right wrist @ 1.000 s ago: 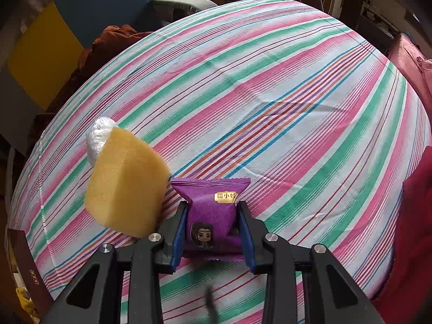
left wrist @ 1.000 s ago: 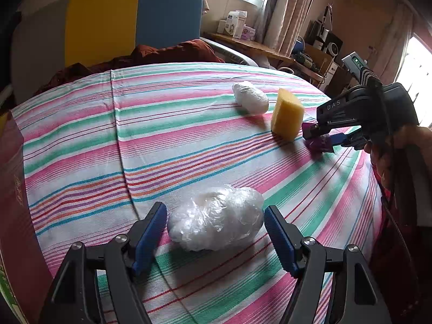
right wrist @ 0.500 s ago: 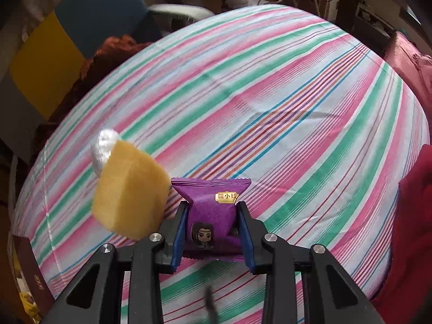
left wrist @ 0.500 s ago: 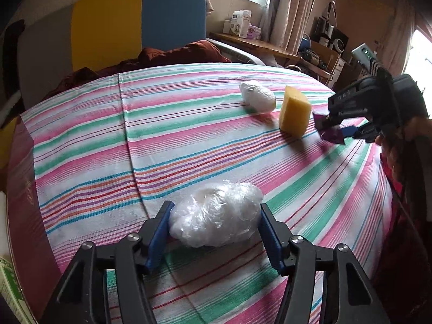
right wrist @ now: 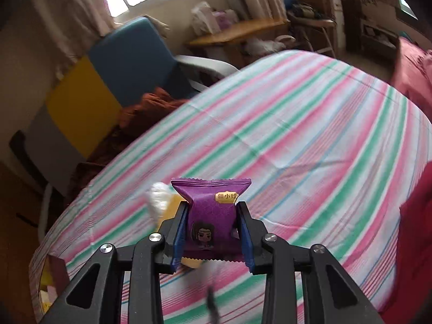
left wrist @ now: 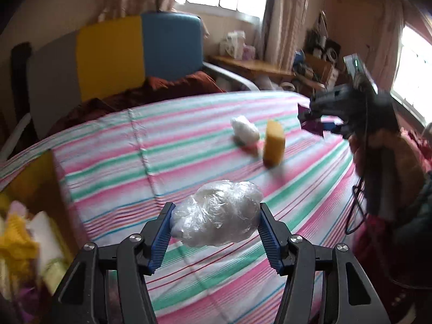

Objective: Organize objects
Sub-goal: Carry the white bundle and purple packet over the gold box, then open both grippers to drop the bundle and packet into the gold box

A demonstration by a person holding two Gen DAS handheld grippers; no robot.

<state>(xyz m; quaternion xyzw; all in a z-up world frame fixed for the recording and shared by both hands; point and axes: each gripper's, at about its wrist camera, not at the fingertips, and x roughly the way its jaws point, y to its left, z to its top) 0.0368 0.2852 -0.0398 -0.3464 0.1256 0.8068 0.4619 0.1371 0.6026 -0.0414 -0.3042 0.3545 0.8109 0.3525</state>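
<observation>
Sponge (right wrist: pixel 172 205) mostly hid behind purple packet (right wrist: pixel 213 216) in right tongs (right wrist: pixel 213 232).

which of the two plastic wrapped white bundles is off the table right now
The larger, crinkly clear-wrapped bundle, clamped between the left gripper jaws above the cloth. The smaller white bundle lies on the striped tablecloth beside the yellow sponge.

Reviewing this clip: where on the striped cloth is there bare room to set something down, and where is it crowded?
The striped cloth lies bare from its centre seam to the box at its left edge, and across the near right side. Crowded: the far middle, where the small white bundle and yellow sponge stand close together.
</observation>
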